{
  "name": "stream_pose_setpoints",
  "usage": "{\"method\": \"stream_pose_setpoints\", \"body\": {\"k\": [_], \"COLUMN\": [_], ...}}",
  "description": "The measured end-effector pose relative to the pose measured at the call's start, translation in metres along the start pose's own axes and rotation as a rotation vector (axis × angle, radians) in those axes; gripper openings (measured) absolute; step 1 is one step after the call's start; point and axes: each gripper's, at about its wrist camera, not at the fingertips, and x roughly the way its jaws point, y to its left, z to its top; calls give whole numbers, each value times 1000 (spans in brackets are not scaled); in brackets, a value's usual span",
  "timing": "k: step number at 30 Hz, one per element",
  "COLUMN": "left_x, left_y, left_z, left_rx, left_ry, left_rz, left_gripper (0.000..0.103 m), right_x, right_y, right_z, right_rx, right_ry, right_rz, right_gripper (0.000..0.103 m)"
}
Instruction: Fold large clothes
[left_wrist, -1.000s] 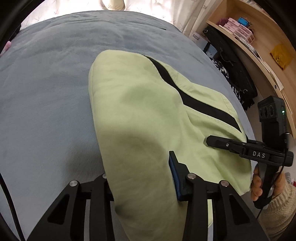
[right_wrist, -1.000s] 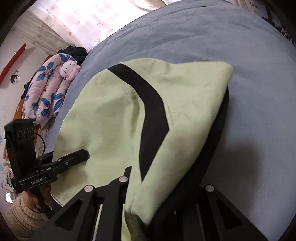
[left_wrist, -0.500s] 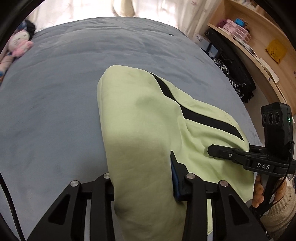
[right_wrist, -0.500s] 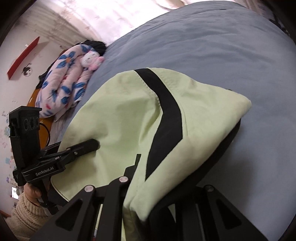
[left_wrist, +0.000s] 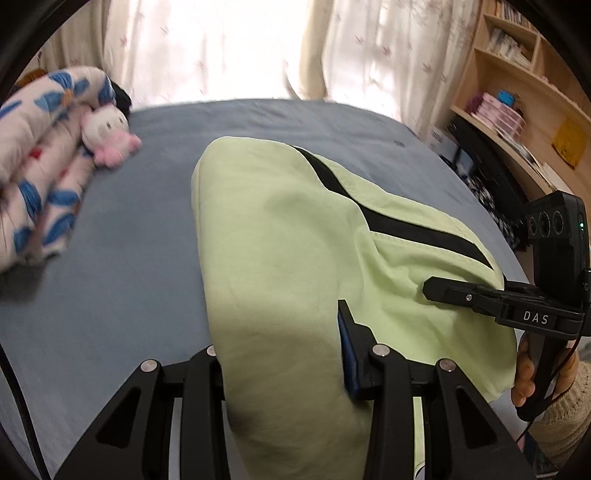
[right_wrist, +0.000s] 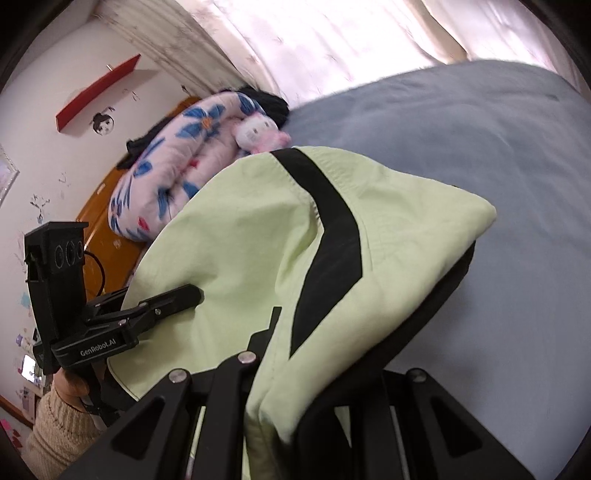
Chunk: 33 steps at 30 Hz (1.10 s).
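Green fabric w/ a black stripe: that's the garment (left_wrist: 295, 240), and you've got it pinched in both grippers. Left gripper (left_wrist: 284, 369) is clenched on a thick bunch at one near corner; right gripper (right_wrist: 291, 369) is clamped nearly closed on the other near edge, green top layer over black lining.

What changed: over the last sec both views tipped up. Before, mostly bed and cloth; now curtains (left_wrist: 229, 48), the floral quilt (left_wrist: 33, 158) and plush toy (left_wrist: 110, 136) are in frame. So you've raised the near edge and carried it along, both hands together. Far end of the garment looks to be still lying on the blue bed (left_wrist: 110, 277), rounded fold line facing the curtains.

Meaning for the task, imo: you're mid-fold, hem lifted, not yet laid over. Next bit needs both corners kept level so the stripe (right_wrist: 328, 240) lands straight. Risk: left bunch is fat, could slip or drag a crease.
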Motion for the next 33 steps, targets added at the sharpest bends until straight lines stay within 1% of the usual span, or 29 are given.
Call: {"method": "stream_pose_setpoints", "body": {"k": [1,2,4,5,6,8,10,11,13,14,15,17,18,19,20,21,22,24,26,28,29,31,32,33], "left_x": [5,12,34,49,63,90,130,150,183,203,225,266,278,285,289,290,290,288,282,274,269,254,239,229], "left_y": [16,24,48,67,76,100,126,132,144,154,163,180,185,190,195,200,204,207,211,216,218,214,206,200], "left_z": [14,25,53,67,77,93,106,109,108,108,106,98,95,91,86,81,77,71,65,62,61,58,54,52], "left_rx": [1,0,8,12,13,15,-7,-25,-33,-36,-29,-52,-71,-87,-99,-103,-101,-109,-136,-176,-186,-179,-164,-155], "left_ry": [-16,-23,-42,-54,-60,-62,-52,-42,-23,-5,19,83,95,86,59,30,11,-11,-19,-6,1,-3,-17,-34], "left_rz": [7,11,17,23,30,37,34,34,36,48,62,110,123,121,109,97,97,114,114,103,109,149,191,197], "left_gripper": [36,37,37,37,37,37,37,37,37,37,37,38,44,46,52,55,61,71,75,75,75,73,71,65], "right_x": [12,21,49,61,76,108,141,160,185,206,216,247,253,261,264,267,267,265,259,247,239,216,210,199], "right_y": [4,5,5,4,2,-9,-29,-41,-59,-73,-78,-102,-108,-114,-117,-122,-127,-130,-128,-128,-127,-119,-116,-109], "right_z": [16,28,55,65,75,94,108,114,116,116,114,102,96,90,85,82,79,78,79,80,80,81,82,81], "right_rx": [-23,-25,-32,-35,-34,-22,7,15,18,25,32,96,112,122,126,132,145,156,147,137,124,72,52,21], "right_ry": [-23,-36,-65,-78,-90,-105,-109,-102,-90,-71,-64,-25,-25,-22,-16,-12,-4,17,41,59,60,37,25,10], "right_rz": [-10,-2,-1,0,-1,-6,-9,-7,-25,-25,-33,-43,-37,-47,-63,-70,-60,-38,-53,-90,-104,-171,-193,-235], "right_gripper": [13,13,13,13,13,13,13,13,13,13,13,13,14,18,24,26,29,31,40,43,43,43,43,43]}}
